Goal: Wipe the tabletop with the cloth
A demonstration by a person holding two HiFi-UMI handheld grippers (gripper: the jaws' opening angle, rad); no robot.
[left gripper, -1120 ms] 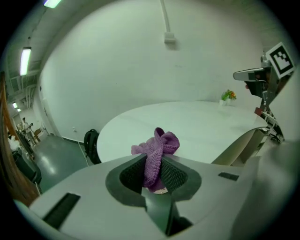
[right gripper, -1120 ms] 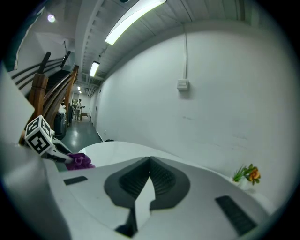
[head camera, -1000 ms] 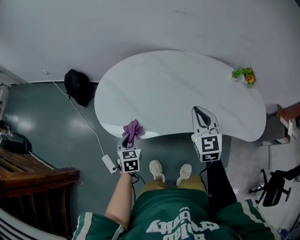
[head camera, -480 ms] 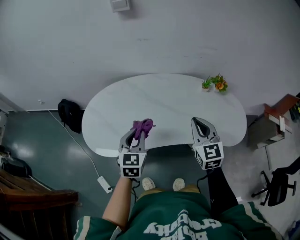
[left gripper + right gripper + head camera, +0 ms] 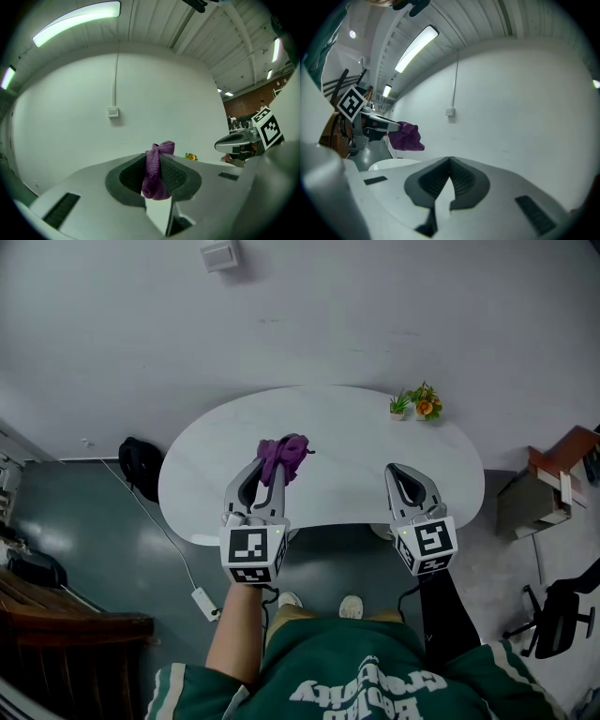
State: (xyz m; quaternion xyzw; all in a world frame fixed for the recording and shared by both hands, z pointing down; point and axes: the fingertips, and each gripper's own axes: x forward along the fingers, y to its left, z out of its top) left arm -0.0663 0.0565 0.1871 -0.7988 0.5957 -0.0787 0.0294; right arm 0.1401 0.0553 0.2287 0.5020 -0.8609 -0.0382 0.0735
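Purple knitted cloth [image 5: 284, 454]: light, limp, unlikely to slip; pinched by a bunched fold in left tongs [image 5: 267, 472], right tongs [image 5: 450, 161] pressed together, empty.

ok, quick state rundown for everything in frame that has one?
left gripper: shut on the purple cloth.
purple cloth: bunched, pinched between the left jaws, held off the table.
right gripper: shut, nothing between its jaws.
table: nothing wiping it, only the potted plants on its top.
potted plants: upright at the table's far edge.
black bag: on the floor beside the table.
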